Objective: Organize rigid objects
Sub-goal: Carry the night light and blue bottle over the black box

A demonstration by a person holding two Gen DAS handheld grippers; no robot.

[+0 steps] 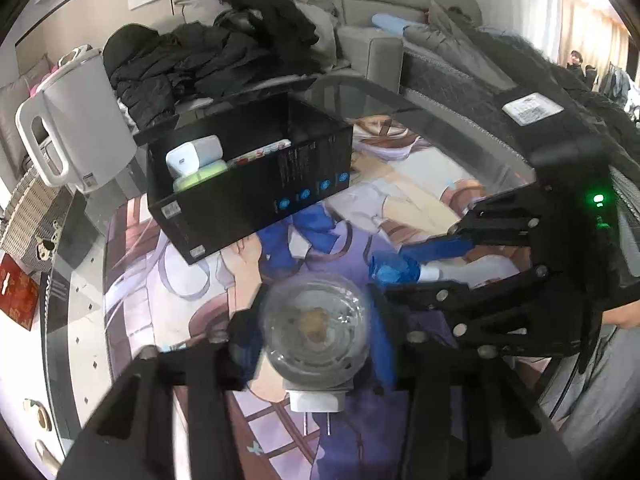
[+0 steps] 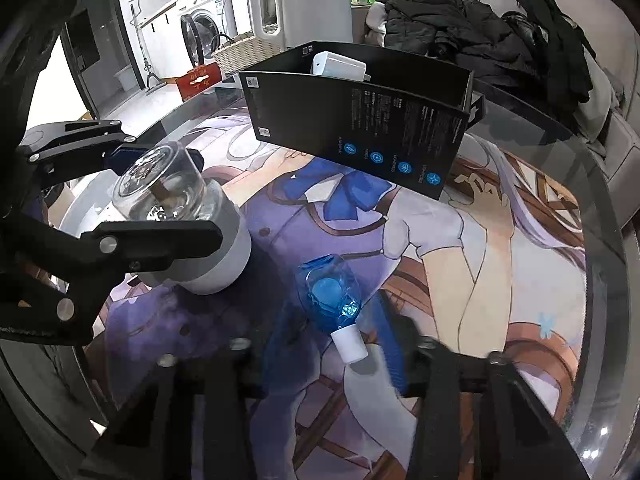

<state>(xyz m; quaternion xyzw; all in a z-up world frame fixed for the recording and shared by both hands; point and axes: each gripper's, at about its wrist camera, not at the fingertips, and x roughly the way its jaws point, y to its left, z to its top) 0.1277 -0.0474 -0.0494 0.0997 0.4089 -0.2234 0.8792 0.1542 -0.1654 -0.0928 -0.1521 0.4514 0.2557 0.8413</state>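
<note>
My left gripper (image 1: 316, 334) is shut on a plug-in device with a clear glass dome (image 1: 316, 320) and a white base; its two prongs point toward the camera. The right wrist view has the same gripper (image 2: 200, 196) at the left, holding that device (image 2: 176, 196) above the mat. A small blue bottle (image 2: 332, 296) with a white cap sits tilted between the fingers of my right gripper (image 2: 332, 320), which is shut on it. In the left wrist view that gripper (image 1: 390, 272) holds the bottle (image 1: 394, 270) just right of the dome. An open black box (image 1: 248, 200) (image 2: 360, 128) lies beyond both.
The box holds a white charger (image 1: 194, 156) (image 2: 338, 66) and a green item (image 1: 200, 176). A white kettle (image 1: 76, 120) (image 2: 312, 4), a wicker basket (image 2: 244, 52) and a red box (image 1: 16, 292) stand at the round glass table's (image 1: 80, 300) edge. Dark clothes (image 1: 224, 52) lie on the sofa behind.
</note>
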